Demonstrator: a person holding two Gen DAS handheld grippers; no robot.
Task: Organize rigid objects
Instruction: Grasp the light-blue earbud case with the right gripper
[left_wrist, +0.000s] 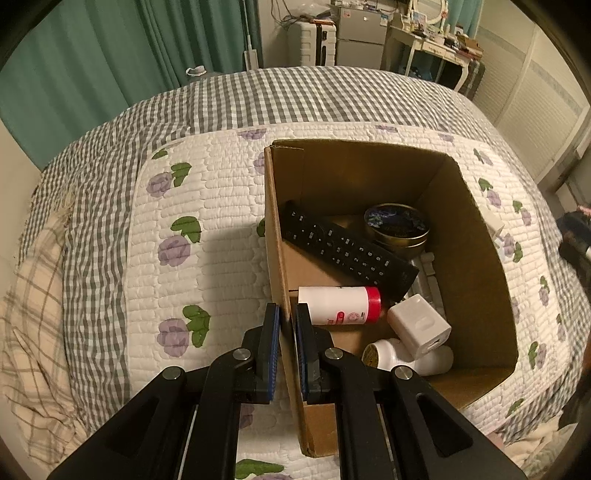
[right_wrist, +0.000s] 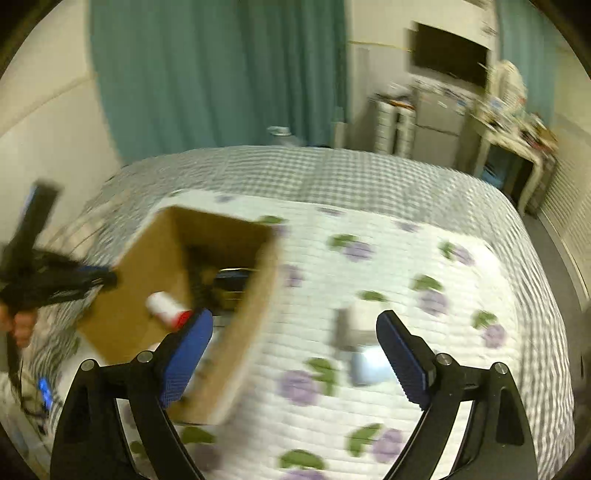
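Between left gripper pads: box wall, clamped; ahead of right gripper, spread and empty: blurred items on quilt; risk: thin wall slipping, box tipping

Bed carries everything: grey-and-white gingham cover, with a white quilted floral mat (purple flowers, green leaves) spread on top. Cardboard box sits directly on the mat, open top, toward the mat's left side in the right wrist view. Also on the mat, right of the box: small white and pale-blue items, too blurred to identify. Beige plaid fabric lies at the bed's left edge.
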